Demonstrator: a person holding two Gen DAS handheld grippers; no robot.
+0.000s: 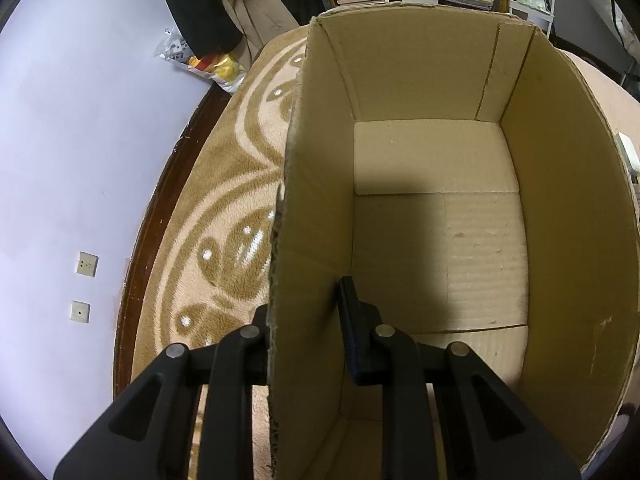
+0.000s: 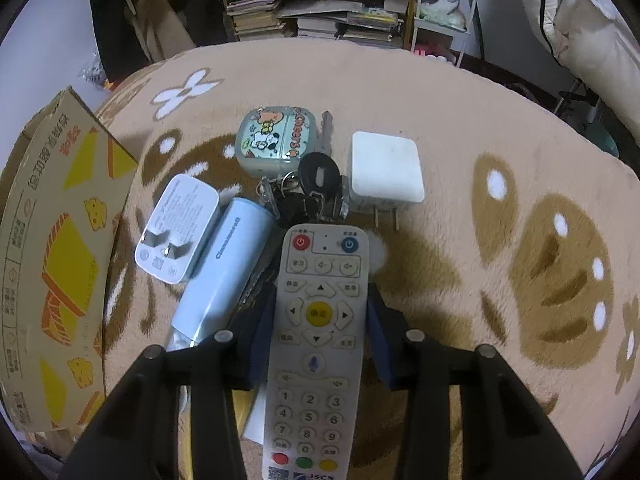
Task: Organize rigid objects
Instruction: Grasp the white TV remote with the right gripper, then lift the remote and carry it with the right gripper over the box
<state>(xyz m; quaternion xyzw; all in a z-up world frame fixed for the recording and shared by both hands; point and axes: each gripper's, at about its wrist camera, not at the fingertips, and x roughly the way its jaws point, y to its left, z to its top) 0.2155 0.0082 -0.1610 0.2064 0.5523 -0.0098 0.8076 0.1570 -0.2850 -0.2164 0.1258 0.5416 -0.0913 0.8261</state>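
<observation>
Gripping the box [image 1: 400,80] wall in my left tongs [image 1: 306,320].
My right tongs [image 2: 320,312] straddle the remote [image 2: 316,340], pads touching its sides.

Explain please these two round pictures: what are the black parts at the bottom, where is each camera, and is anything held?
There is no robot. A person holds one hand tool in each hand, and each tool carries a wide-angle camera that looks along its two black jaws.

The left camera shows the left gripper straddling the side wall of an empty box, one jaw outside and one inside.

The right camera shows the right gripper with its jaws on both sides of a white remote; a firm grip is not certain.

On the blanket lie two white chargers, a blue tube, keys and a cartoon case.
</observation>
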